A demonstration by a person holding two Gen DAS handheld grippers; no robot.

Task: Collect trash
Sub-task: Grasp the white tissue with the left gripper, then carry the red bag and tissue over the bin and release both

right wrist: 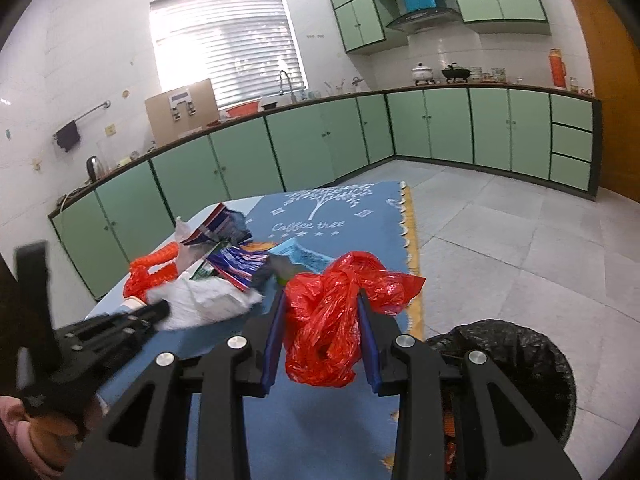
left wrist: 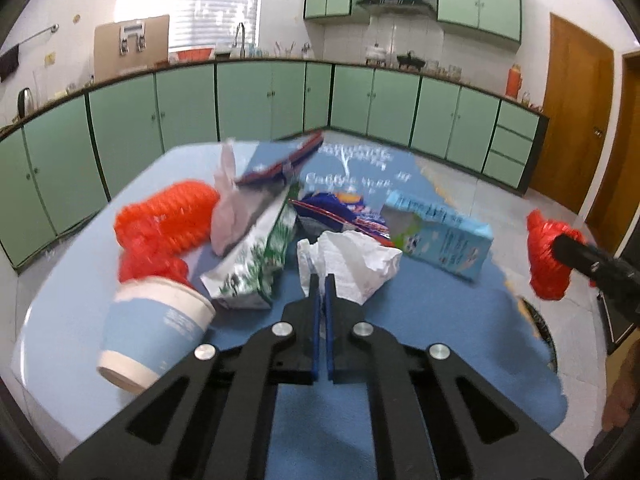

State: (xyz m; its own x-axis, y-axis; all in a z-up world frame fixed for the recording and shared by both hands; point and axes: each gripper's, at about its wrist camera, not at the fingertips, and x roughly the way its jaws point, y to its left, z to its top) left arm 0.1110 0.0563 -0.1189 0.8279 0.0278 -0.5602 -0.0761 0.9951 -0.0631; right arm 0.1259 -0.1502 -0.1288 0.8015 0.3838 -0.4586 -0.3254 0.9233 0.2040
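A pile of trash lies on the blue tablecloth [left wrist: 420, 320]. My left gripper [left wrist: 322, 280] is shut on a crumpled white paper [left wrist: 352, 260], which also shows in the right wrist view [right wrist: 204, 300]. My right gripper [right wrist: 322, 300] is shut on a red plastic bag [right wrist: 332, 320] and holds it above the table's right edge; the bag also shows in the left wrist view [left wrist: 546, 260]. A bin lined with a black bag [right wrist: 516, 360] stands on the floor just right of the table.
On the table lie a blue paper cup [left wrist: 156, 336] on its side, orange foam netting [left wrist: 168, 224], a green-white carton [left wrist: 256, 272], a light blue carton [left wrist: 444, 240] and snack wrappers [left wrist: 340, 212]. Green cabinets [left wrist: 260, 100] line the walls.
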